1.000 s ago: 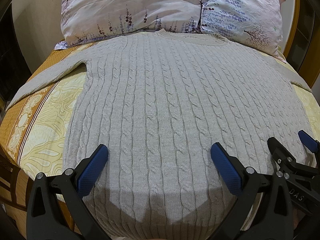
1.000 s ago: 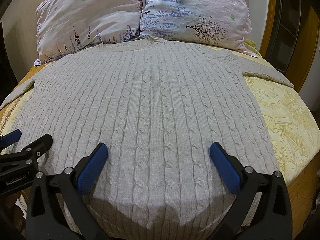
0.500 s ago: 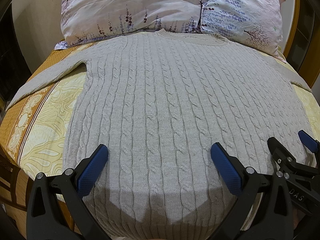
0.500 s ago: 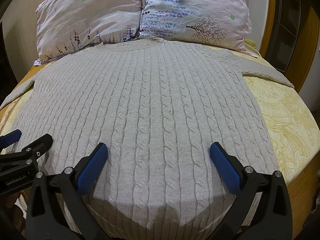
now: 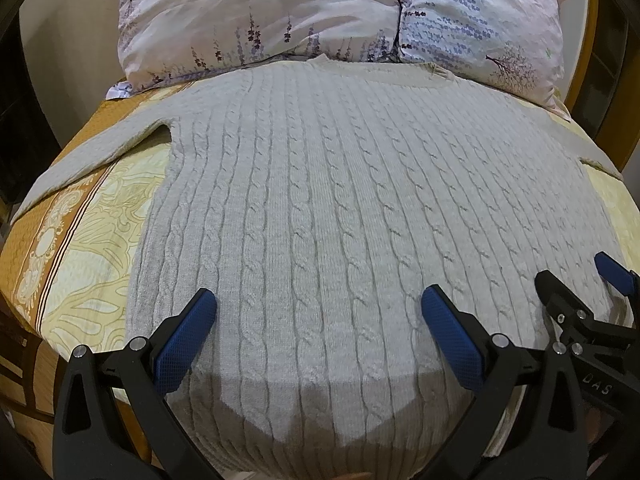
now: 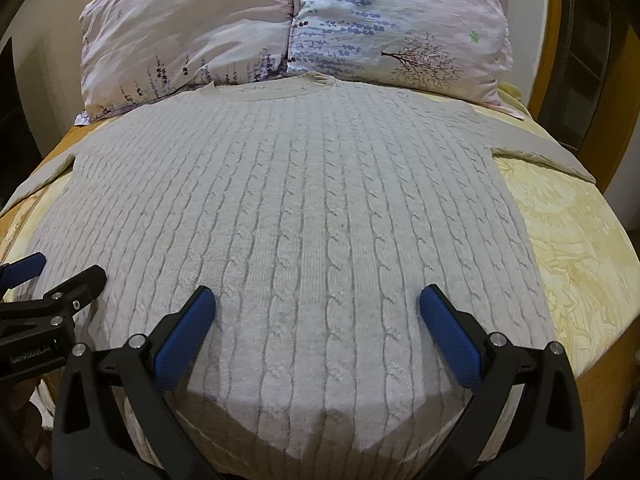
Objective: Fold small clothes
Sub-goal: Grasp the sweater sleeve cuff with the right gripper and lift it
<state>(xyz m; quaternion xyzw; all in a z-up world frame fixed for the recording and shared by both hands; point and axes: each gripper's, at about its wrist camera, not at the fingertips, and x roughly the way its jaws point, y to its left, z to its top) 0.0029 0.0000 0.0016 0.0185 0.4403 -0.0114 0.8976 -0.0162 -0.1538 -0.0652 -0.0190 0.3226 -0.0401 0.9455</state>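
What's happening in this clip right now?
A person holds a claw in each hand over a grey cable-knit sweater spread flat, front up, on a bed with a yellow patterned cover. Both sleeves are stretched out to the sides, and the collar lies against two floral pillows. The left claw and the right claw are both open above the hem end, side by side, gripping nothing. No fold has been made yet.
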